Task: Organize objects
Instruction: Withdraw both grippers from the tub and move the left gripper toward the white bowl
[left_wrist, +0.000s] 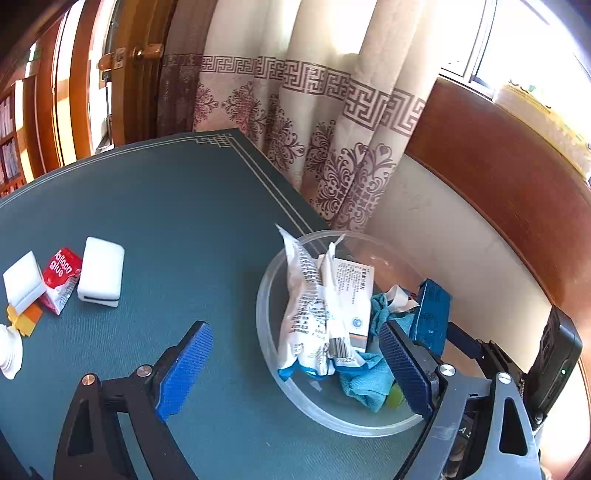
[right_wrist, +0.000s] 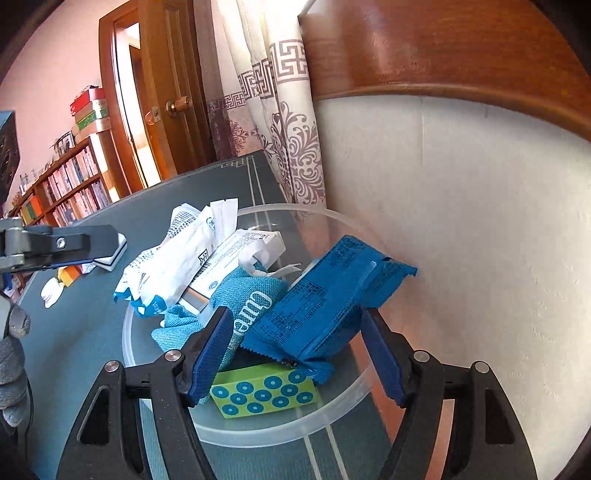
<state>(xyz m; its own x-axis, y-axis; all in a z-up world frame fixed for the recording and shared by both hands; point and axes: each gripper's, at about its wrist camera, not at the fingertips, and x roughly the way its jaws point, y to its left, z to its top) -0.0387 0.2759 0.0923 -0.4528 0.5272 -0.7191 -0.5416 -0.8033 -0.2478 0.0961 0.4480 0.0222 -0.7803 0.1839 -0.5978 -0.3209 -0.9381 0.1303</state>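
Note:
A clear plastic bowl (left_wrist: 291, 387) (right_wrist: 332, 417) stands at the table's right edge. It holds white wrappers (left_wrist: 314, 314) (right_wrist: 177, 258), a teal cloth (left_wrist: 365, 384) (right_wrist: 243, 295), a green dotted block (right_wrist: 264, 393) and a blue snack packet (right_wrist: 325, 302) (left_wrist: 432, 314). My right gripper (right_wrist: 299, 354) is open, jaws on either side of the blue packet, over the bowl. My left gripper (left_wrist: 295, 369) is open and empty, low over the table with its right finger (left_wrist: 406, 373) at the bowl. Two white sponges (left_wrist: 101, 271), a red balloon-glue sachet (left_wrist: 61, 277) and orange-yellow blocks (left_wrist: 26, 317) lie at the left.
The table has a dark blue-green mat (left_wrist: 184, 221). A patterned curtain (left_wrist: 332, 129) and a white wall with wooden trim (right_wrist: 461, 221) stand close behind the bowl. A wooden door (right_wrist: 166, 92) and bookshelves (right_wrist: 66, 184) are further back. A white object (left_wrist: 9, 350) lies at the left edge.

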